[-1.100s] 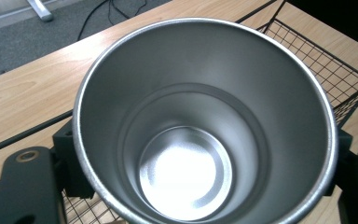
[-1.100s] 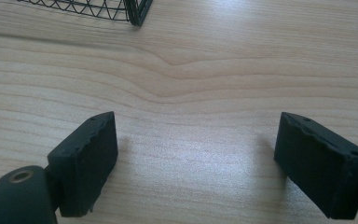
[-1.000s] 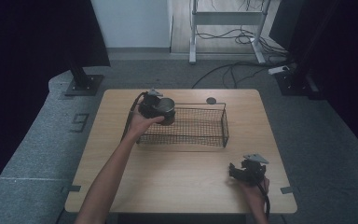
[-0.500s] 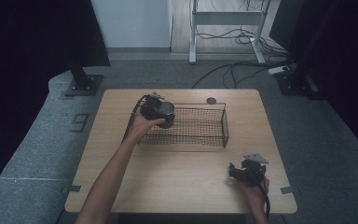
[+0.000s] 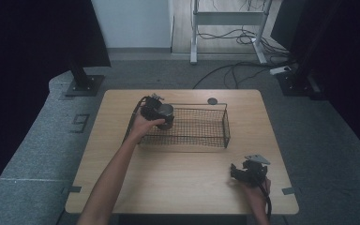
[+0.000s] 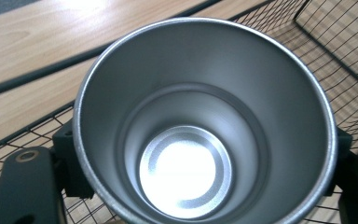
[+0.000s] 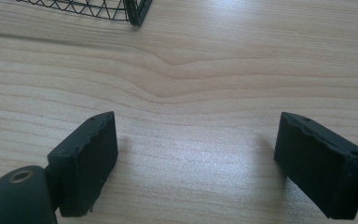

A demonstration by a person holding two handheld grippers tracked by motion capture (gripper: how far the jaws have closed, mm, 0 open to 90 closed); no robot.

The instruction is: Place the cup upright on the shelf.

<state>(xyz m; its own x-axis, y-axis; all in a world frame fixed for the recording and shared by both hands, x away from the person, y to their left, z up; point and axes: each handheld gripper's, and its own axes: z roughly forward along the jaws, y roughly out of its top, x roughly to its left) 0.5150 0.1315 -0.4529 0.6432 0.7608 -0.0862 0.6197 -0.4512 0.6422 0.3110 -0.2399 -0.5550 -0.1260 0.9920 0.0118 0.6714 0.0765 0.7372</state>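
Note:
A shiny steel cup (image 5: pixel 167 111) is at the left end of a black wire basket (image 5: pixel 201 133), over its mesh floor. My left gripper (image 5: pixel 159 115) is shut on the cup. In the left gripper view I look into the empty cup (image 6: pixel 205 116), with my left gripper (image 6: pixel 205 161) pressing a black jaw against each side of it. My right gripper (image 5: pixel 246 171) rests on the table near the front right corner, away from the basket. In its own view the right gripper (image 7: pixel 205 161) stands open over bare wood.
The wooden table (image 5: pixel 178 173) has the basket across its far half. A small dark disc (image 5: pixel 212 101) lies behind the basket. One basket corner (image 7: pixel 137 11) shows at the top of the right gripper view. Grey floor and black stands surround the table.
My left gripper and the cup have moved slightly nearer and lower at the basket's left end. The right gripper has stayed still.

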